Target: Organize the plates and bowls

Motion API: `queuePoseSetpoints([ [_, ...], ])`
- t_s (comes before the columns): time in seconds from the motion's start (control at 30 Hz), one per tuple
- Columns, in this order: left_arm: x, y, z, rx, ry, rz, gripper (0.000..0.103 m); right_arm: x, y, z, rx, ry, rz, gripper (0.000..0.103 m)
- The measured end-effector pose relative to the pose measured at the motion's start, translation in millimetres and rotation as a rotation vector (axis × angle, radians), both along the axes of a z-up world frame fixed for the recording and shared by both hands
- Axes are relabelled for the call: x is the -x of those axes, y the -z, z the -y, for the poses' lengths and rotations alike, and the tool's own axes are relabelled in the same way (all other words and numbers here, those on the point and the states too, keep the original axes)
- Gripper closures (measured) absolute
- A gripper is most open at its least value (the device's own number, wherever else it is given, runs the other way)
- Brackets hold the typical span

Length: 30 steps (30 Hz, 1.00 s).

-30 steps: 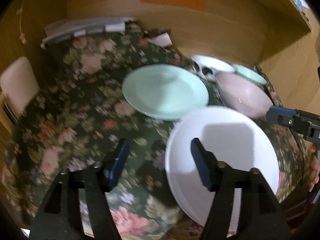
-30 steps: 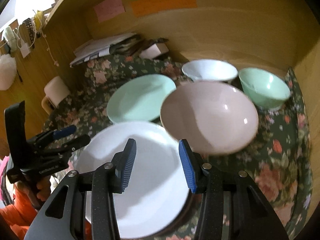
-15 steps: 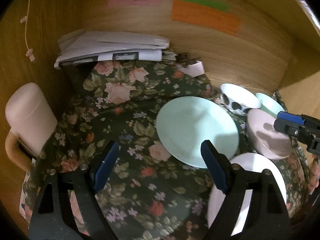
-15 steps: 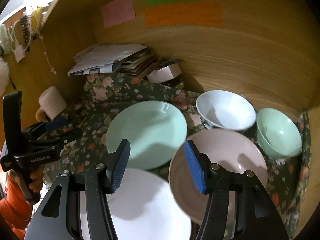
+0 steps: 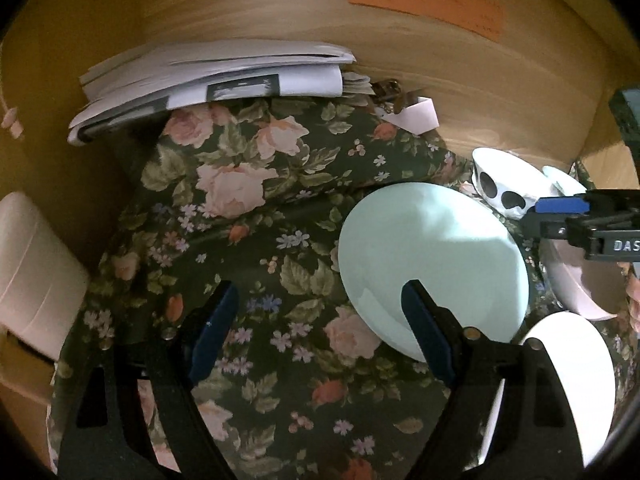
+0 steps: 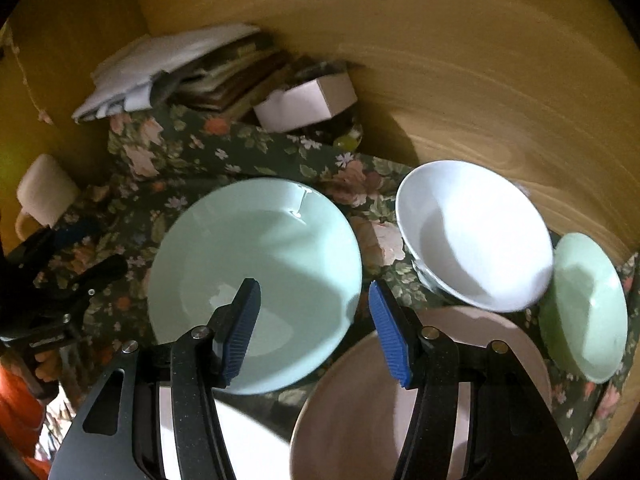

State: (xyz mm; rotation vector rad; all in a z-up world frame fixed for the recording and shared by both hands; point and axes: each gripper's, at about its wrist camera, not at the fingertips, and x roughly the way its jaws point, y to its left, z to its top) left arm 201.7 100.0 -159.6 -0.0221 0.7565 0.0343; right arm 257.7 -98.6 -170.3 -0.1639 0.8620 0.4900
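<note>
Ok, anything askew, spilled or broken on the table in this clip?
Nothing is spilled or visibly broken. The mint plate, white bowl, green bowl and pink bowl sit upright and unstacked. The only untidy spot is the paper pile at the back, slumped onto the cloth.

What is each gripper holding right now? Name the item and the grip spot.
Nothing. The left gripper and right gripper are both open, over the green plate.

Glossy mint plate (image 6: 256,256), floral cloth (image 5: 240,208), wood-grain wall (image 6: 480,80)
</note>
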Motion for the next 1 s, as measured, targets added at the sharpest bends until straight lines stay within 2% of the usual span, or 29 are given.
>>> queuePoseSetpoints([
  [0.1,-9,4,-1,0.013,0.014,-0.013,0.029,-12,5,-5,0.027,-0.005,-0.030,0.052],
  [0.17,-14,5,-1,0.024,0.025,-0.023,0.036,-20,8,-9,0.047,-0.007,-0.053,0.057],
  [0.33,-19,8,-2,0.041,0.040,-0.023,0.039,-32,11,-14,0.094,-0.010,-0.071,0.061],
  [0.43,-20,8,-3,0.048,0.048,-0.025,0.046,-40,16,-16,0.120,-0.007,-0.097,0.063],
  [0.63,-19,12,-8,0.078,0.051,-0.029,0.050,-52,26,-19,0.106,0.012,-0.162,0.064],
  [0.73,-18,15,-11,0.089,0.043,-0.036,0.050,-50,24,-21,0.104,0.009,-0.167,0.064],
  [0.83,-16,18,-16,0.105,0.034,-0.047,0.050,-46,21,-25,0.068,-0.012,-0.197,0.064],
  [1.0,-4,23,-28,0.119,0.003,-0.061,0.051,-23,20,-55,0.098,-0.081,-0.176,0.064],
])
